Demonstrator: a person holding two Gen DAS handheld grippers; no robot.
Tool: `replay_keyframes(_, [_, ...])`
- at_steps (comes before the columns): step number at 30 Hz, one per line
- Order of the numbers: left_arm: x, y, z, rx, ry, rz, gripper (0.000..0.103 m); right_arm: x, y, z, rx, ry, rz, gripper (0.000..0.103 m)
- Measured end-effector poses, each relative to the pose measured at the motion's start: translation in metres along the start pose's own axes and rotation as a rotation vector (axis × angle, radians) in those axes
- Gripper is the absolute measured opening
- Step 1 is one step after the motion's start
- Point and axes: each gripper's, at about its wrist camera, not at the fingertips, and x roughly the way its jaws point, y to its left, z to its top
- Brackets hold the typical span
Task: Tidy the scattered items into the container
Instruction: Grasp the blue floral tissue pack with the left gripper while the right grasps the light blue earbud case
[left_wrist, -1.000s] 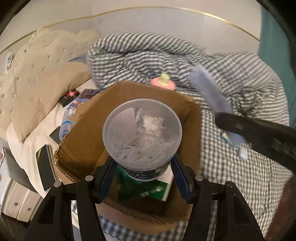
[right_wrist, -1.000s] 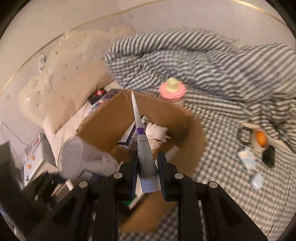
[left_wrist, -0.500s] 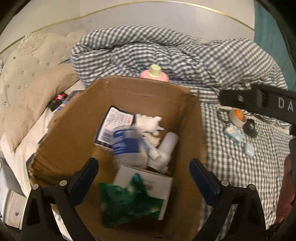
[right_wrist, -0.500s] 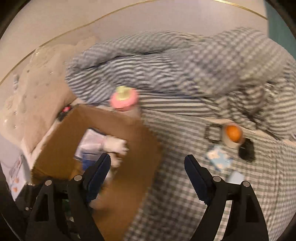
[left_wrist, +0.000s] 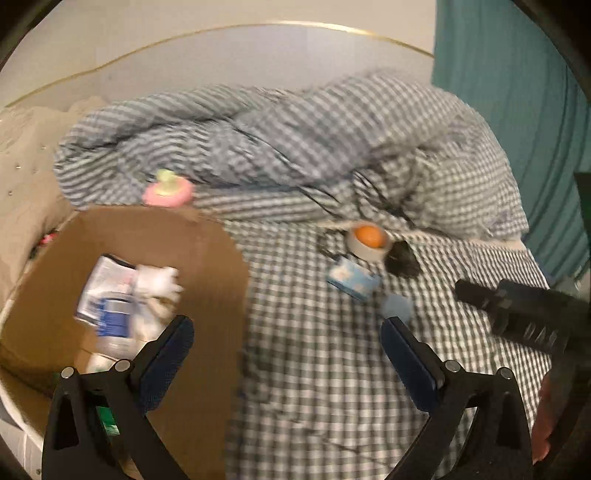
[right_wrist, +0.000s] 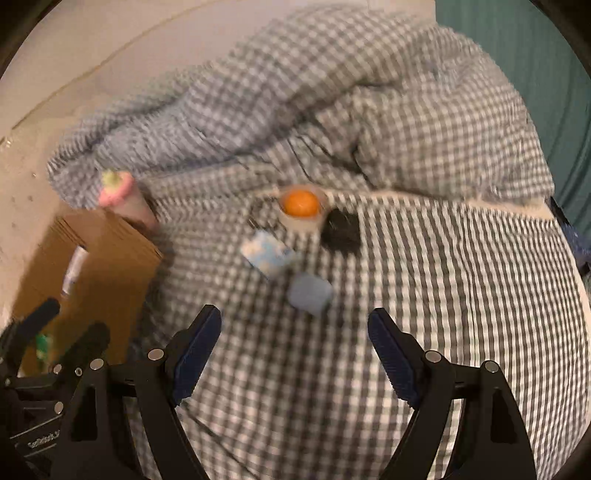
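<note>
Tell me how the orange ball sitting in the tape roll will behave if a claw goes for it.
The orange ball is round and smooth, so it will probably slip between pads. It only rests in the tape roll, so a nudge may send it rolling across the checked bedsheet. The soft bedding likely slows it.

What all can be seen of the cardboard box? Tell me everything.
The cardboard box is plain brown, open-topped and blurred. It sits on the checked bedding, left of the loose items. Inside lie a white-and-blue packet, something white and a bit of green. A pink bottle stands just behind its far rim; whether they touch I cannot tell. No gripper touches the box.
</note>
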Motion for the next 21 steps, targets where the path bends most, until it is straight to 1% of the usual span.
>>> replay_keyframes(2, [0.015,-0.016,-0.004,0.028,0.018,-0.017,0.103,0.018,-0.006,-0.007,-0.003,0.031,0.004,0.082])
replay_keyframes(3, [0.024,-0.023,-0.006,0.045,0.028,-0.014,0.103,0.025,-0.007,-0.009,-0.004,0.040,0.000,0.081])
replay_keyframes(4, [0.035,-0.028,-0.008,0.064,0.039,-0.004,0.103,0.032,-0.010,-0.011,-0.002,0.046,-0.012,0.081])
replay_keyframes(6, [0.051,-0.033,-0.009,0.084,0.054,0.022,0.103,0.051,-0.014,-0.015,0.005,0.075,-0.003,0.081])
replay_keyframes(9, [0.076,-0.029,-0.010,0.089,0.080,0.058,0.103,0.076,-0.019,-0.014,0.015,0.097,-0.004,0.081])
replay_keyframes(13, [0.102,-0.016,-0.008,0.054,0.101,0.079,0.103,0.110,-0.017,-0.010,0.017,0.128,-0.019,0.081])
replay_keyframes(17, [0.114,-0.009,-0.011,0.048,0.104,0.106,0.103,0.140,-0.010,-0.003,0.006,0.147,-0.044,0.081])
replay_keyframes(21, [0.118,-0.010,-0.014,0.078,0.105,0.114,0.103,0.167,-0.003,0.000,0.003,0.169,-0.073,0.080])
